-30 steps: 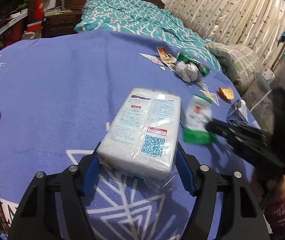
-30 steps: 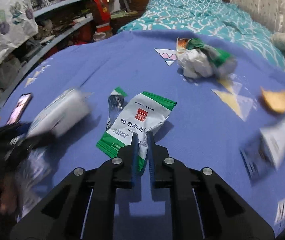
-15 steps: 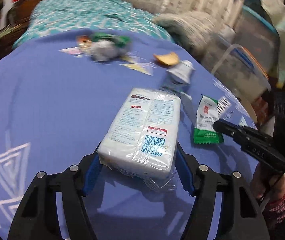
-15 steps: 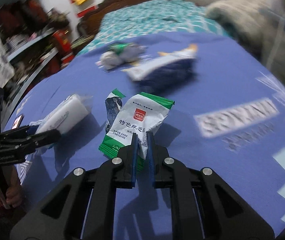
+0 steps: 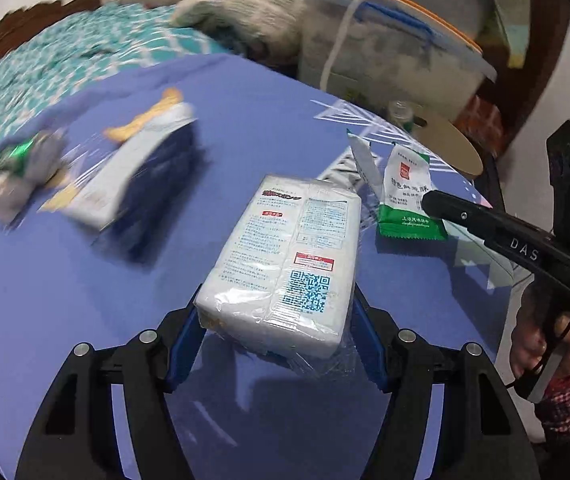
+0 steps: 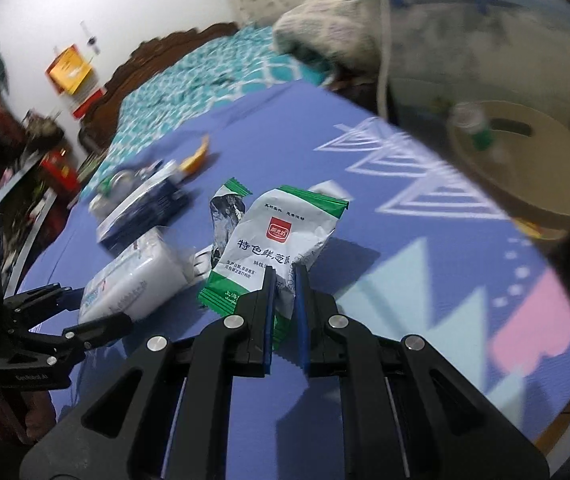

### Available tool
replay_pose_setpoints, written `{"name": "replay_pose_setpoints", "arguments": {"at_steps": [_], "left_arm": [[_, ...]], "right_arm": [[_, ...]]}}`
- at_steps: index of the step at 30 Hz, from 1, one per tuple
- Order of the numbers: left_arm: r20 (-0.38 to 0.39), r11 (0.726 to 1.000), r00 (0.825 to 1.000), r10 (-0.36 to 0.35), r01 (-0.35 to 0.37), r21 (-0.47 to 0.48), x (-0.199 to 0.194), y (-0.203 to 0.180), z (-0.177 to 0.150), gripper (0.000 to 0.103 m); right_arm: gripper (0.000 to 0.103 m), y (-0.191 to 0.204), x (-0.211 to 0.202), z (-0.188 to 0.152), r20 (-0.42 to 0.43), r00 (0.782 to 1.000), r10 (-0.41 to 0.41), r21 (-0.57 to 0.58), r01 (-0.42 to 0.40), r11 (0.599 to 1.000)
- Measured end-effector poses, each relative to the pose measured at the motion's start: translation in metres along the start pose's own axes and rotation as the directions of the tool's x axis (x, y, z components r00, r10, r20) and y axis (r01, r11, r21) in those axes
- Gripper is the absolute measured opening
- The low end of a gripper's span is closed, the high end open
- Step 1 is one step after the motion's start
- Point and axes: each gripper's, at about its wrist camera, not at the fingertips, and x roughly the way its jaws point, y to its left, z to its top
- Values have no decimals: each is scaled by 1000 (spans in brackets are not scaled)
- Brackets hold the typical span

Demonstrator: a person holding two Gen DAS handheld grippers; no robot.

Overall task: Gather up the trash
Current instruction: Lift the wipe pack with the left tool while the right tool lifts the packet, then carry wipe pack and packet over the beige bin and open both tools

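Observation:
My left gripper point(image 5: 277, 320) is shut on a white plastic-wrapped tissue pack point(image 5: 289, 260) and holds it above the blue tablecloth point(image 5: 85, 300). The pack also shows in the right wrist view point(image 6: 137, 280), with the left gripper point(image 6: 97, 312) around it. My right gripper point(image 6: 285, 280) is shut on a white and green snack wrapper point(image 6: 277, 240), held above the cloth. In the left wrist view the wrapper point(image 5: 405, 196) hangs from the right gripper point(image 5: 429, 202) at the right.
A blue and white carton point(image 5: 133, 180), an orange scrap point(image 5: 153, 116) and a crumpled white and green wad point(image 5: 17, 172) lie on the cloth, blurred. A round tan lid with a slot point(image 6: 525, 160) sits beyond the table's right edge, below a clear storage box point(image 6: 477, 40).
Both grippers, still holding their loads, have swung to the right toward the table's right edge. The round lid and storage box have come into view.

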Motion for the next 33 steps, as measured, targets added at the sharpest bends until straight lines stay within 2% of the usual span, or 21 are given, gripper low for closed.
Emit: {"name": "replay_pose_setpoints", "arguments": {"at_steps": [5,11,17,21,23,24,25,26,28,29,31,33], "left_arm": [[-28,995,1000,-7,10,101,27,-37,25,63],[-50,986,998,-34,42,163,54,-70,55,63],[-45,960,993,-106,114,257,86,-133,117,63],[-29,941,995,-100,104,323,114,-179,157,63],[-34,934,994,-107,112,340,127,-194,172,65],[-36,930,994,-99,106,353,135,-203,179,69],[-39,929,996,-83,92,359,142,-207,183,79],[-35,931,998,-52,61,361,149,-211,188,83],[-26,937,999,-29,36,348,154,-210,192,84],[-29,942,999,-27,35,334,155,-207,193,84],[-35,955,998,-48,56,290,150,-194,192,84],[-16,961,998,-62,64,268,138,-181,188,84]], "right_arm": [[12,-38,-8,5,27,999,-23,71,21,997],[12,-86,-24,17,87,993,-78,143,65,988],[12,-151,-45,48,159,973,-166,241,125,962],[15,-189,-39,68,134,965,-224,287,178,941],[16,-206,-34,73,113,964,-242,320,195,927],[16,-212,-32,74,106,964,-243,333,196,922],[16,-218,-29,75,97,965,-243,350,196,916],[21,-224,-28,74,89,967,-241,373,192,908],[49,-231,-29,72,103,966,-236,404,176,898],[84,-230,-32,71,122,960,-251,409,182,894],[86,-223,-41,67,185,940,-288,403,195,894],[84,-217,-43,68,193,938,-288,391,195,900]]}}
